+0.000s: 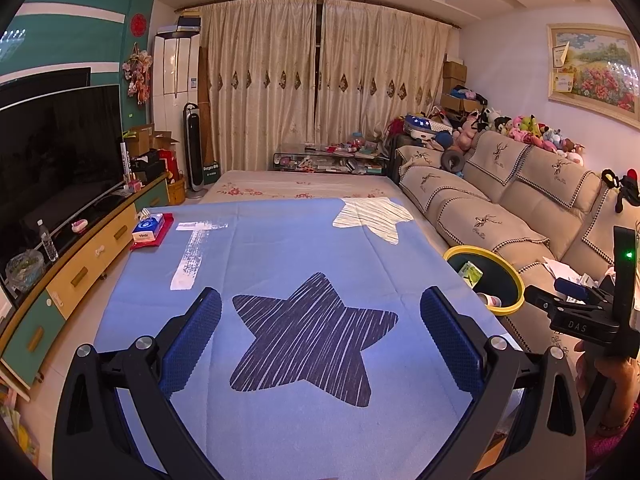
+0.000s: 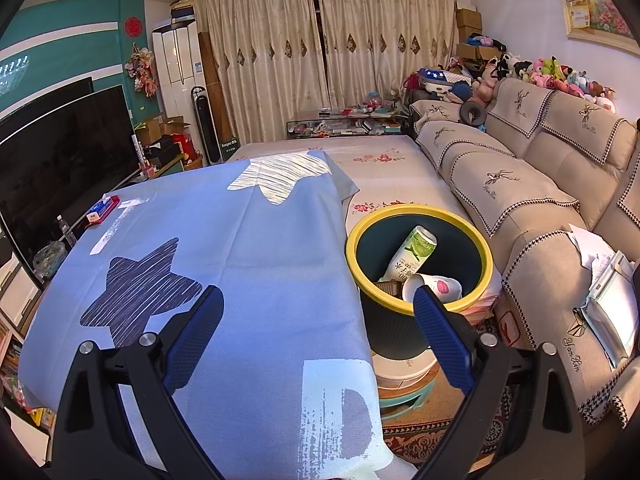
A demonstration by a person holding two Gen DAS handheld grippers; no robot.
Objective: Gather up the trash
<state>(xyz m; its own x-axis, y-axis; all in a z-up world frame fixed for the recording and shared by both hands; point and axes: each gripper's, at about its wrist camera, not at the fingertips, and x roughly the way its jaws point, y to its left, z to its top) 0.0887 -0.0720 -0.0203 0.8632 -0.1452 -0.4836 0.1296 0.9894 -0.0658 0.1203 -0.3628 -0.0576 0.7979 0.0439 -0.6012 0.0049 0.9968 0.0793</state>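
A dark trash bin with a yellow rim stands beside the table on a stack of stools, next to the sofa. Inside lie a green-and-white bottle and a white paper cup. My right gripper hangs open over the edge of the blue star cloth, its right finger in front of the bin's near rim. My left gripper is open above the dark star on the cloth, holding nothing. The bin rim shows to its right, with the right gripper beyond.
A tissue pack on a red tray sits at the cloth's far left corner. The TV and cabinet with a water bottle line the left. The sofa runs along the right, with loose papers on it.
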